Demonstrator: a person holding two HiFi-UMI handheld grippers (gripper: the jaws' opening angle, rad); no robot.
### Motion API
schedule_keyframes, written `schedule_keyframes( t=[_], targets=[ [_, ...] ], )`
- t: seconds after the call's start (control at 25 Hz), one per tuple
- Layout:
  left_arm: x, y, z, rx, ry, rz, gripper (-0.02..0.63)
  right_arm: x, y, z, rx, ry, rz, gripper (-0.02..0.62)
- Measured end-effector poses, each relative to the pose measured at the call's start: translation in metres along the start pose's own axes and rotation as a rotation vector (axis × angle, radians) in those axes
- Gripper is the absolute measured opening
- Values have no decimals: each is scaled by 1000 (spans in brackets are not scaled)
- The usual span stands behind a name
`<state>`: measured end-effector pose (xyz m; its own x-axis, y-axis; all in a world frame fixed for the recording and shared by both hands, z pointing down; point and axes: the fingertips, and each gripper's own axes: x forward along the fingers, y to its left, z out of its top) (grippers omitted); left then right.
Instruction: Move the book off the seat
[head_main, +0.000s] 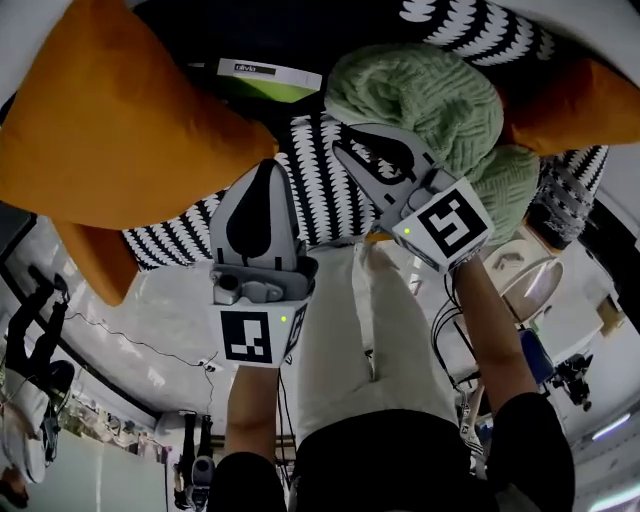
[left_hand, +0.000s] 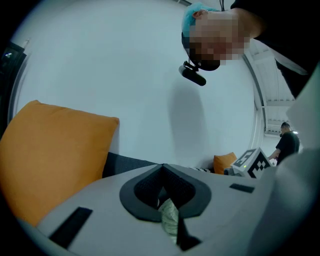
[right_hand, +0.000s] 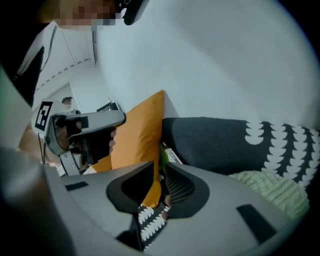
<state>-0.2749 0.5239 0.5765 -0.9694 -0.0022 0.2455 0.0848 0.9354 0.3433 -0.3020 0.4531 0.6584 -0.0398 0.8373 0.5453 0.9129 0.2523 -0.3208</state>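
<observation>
Head view | book (head_main: 268, 78) against sofa backrest (head_main: 330, 35), beside orange cushion (head_main: 110, 130) | right gripper (head_main: 340, 150) aimed there to grab, slightly parted, empty | left gripper (head_main: 265, 166) closed

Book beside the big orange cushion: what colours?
The flat book is white with a lime-green edge; clearest in the head view.

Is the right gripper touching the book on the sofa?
Apart. The head view shows the right gripper short of the book, with patterned cloth visible between them.
</observation>
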Motion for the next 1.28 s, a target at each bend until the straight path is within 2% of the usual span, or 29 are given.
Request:
schedule_keyframes(
  t=[0.24,0.36,0.72,0.88,1.28],
  targets=[
    [18,7,-37,3,11,-13,9,32,-17,-40,-8,95,43,102],
    [23,10,-52,-1,28,-4,9,47,-26,-54,-35,121,67,148],
    [30,13,-47,-13,44,-10,9,89,-45,-45,-158,187,136,238],
    [33,18,-49,-18,44,-3,9,109,-55,-49,-196,227,138,258],
    [23,34,-55,-36,38,18,9,147,-72,-81,-206,343,158,270]
  ],
)
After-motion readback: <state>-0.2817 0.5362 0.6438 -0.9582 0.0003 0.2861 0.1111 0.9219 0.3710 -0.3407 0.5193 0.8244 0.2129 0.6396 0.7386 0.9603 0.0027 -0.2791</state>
